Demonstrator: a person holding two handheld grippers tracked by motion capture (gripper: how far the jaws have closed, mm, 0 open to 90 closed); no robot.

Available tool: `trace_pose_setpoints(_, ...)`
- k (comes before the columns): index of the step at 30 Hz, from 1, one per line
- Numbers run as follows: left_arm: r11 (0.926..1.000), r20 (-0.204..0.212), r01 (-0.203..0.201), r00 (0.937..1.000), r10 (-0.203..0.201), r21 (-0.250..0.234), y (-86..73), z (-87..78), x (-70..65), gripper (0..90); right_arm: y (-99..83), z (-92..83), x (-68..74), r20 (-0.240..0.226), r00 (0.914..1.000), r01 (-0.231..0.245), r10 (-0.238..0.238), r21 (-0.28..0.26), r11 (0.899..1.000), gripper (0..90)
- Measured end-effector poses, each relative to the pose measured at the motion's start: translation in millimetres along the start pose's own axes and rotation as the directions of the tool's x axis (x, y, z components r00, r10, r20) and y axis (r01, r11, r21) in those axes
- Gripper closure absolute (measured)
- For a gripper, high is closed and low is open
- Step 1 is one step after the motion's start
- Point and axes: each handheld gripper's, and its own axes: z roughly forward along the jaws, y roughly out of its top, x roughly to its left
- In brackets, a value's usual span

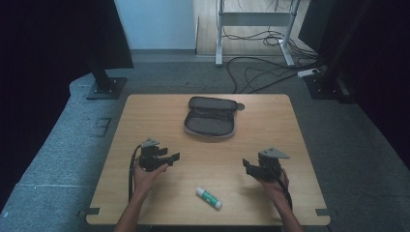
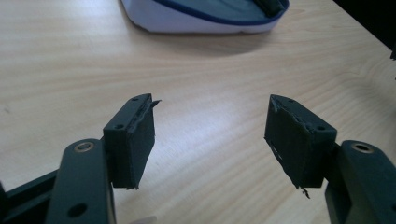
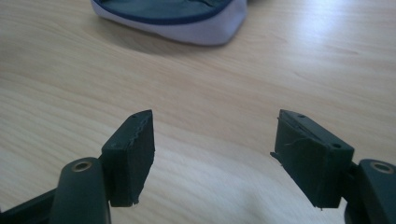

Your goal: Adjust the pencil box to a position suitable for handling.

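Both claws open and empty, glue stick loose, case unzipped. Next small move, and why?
Probably bring the right claw back and down over the glue stick. It lies flat near the front edge of the table, a little closer to that hand than to the left claw. Both claws are open, holding nothing. The case lies open behind, likely its destination.

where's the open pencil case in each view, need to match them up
High view: pencil case lies open at the table's centre back, ahead of both grippers.
Left gripper view: top edge, right of centre, beyond the open jaws.
Right gripper view: top edge, left of centre.
Shared landmark: the case's pale rim with dark lining, on the light wooden table.
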Motion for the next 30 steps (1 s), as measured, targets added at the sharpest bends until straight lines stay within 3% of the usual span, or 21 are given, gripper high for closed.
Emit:
trace_pose_setpoints(10, 0.9997, -0.011, -0.026, 0.9996, 0.026, -0.005, 22.4, 4.2, 7.6, 33.7, 29.7, 10.2, 11.6, 0.008, 0.9999, 0.015, -0.015, -0.023, 1.0, 29.5)
trace_pose_setpoints(13, 0.9995, -0.023, -0.033, 0.9992, 0.033, 0.005, 27.3, 9.3, 7.5, 34.4, 33.3, 11.5, 12.1, -0.001, 1.0, -0.006, 0.006, -0.023, 1.0, 30.1)
trace_pose_setpoints(30, 0.9985, -0.076, -0.054, 0.9957, 0.053, -0.006, 58.5, 20.7, 7.2, 35.7, 51.7, 39.2, 7.6, -0.014, 0.9998, -0.016, 0.016, 0.008, 1.0, 31.2)
